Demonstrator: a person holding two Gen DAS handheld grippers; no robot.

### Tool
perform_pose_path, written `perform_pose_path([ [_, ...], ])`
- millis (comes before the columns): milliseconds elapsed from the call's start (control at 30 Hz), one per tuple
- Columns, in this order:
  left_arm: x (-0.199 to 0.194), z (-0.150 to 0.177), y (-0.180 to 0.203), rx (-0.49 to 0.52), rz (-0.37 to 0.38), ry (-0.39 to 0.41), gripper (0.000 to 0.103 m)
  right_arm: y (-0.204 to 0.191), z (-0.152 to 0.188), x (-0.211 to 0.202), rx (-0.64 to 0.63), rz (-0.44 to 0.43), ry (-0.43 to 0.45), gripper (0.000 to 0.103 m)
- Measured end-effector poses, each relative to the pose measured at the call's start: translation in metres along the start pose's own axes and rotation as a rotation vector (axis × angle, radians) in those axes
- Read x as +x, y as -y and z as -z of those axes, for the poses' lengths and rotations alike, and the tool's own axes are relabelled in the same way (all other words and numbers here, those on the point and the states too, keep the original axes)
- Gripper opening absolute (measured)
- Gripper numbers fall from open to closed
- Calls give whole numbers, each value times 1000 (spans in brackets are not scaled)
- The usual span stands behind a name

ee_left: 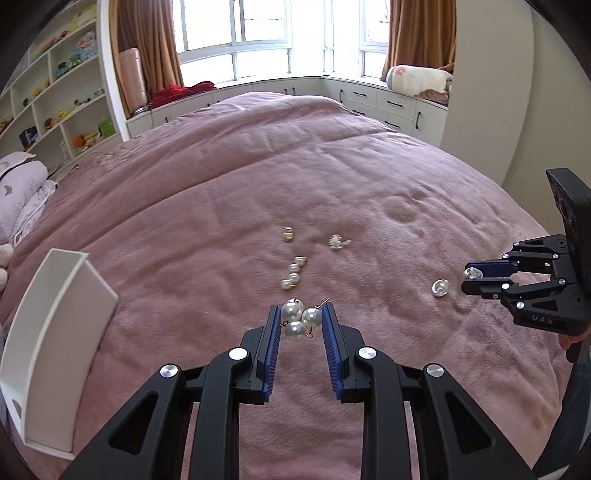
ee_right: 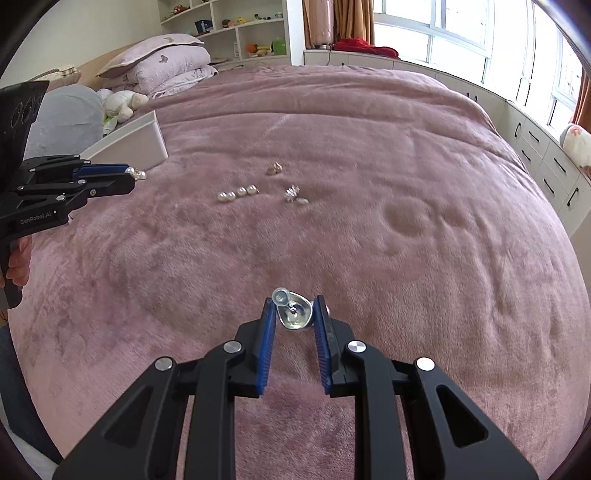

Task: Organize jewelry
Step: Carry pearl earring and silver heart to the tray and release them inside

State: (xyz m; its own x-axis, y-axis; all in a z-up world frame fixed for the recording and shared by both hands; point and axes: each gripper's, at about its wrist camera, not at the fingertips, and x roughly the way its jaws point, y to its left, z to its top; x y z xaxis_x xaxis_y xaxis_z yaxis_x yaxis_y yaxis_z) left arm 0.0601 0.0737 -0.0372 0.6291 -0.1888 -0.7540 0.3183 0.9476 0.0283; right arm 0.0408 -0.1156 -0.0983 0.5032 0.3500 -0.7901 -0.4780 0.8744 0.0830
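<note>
two tools over a pink bed (ee_left: 332, 166): left tool (ee_left: 300, 320) clamped on a pearl cluster (ee_left: 298, 319), right tool (ee_right: 294, 314) clamped on a silver earring (ee_right: 293, 313). still loose on the blanket: a pearl row (ee_left: 292, 275), gold piece (ee_left: 287, 234), sparkly silver piece (ee_left: 338, 242). white tray (ee_left: 55, 332) at left, cut off. only in the left view: another silver piece (ee_left: 440, 288) beside the right tool. too small to make out details.

A pink blanket (ee_left: 258, 177) covers the bed, folded quilts (ee_right: 166, 62) at ten o'clock, toy-filled shelves (ee_left: 55, 92) beyond, curtained windows (ee_left: 236, 33) at twelve.
</note>
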Motion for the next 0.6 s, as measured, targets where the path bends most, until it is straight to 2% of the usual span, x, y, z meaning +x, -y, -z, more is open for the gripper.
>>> perform_pose_path([
  [200,-21,5,-37,-34,-60,11,27,-17,-19,-2,-15,-22,21,21],
  [433,-53,15,-99,-113,-137,32,27,-42,-45,-4,-34,-61,49,21],
  [600,-72,29,-157,-190,-218,23,27,-78,-85,-1,-70,-107,81,21],
])
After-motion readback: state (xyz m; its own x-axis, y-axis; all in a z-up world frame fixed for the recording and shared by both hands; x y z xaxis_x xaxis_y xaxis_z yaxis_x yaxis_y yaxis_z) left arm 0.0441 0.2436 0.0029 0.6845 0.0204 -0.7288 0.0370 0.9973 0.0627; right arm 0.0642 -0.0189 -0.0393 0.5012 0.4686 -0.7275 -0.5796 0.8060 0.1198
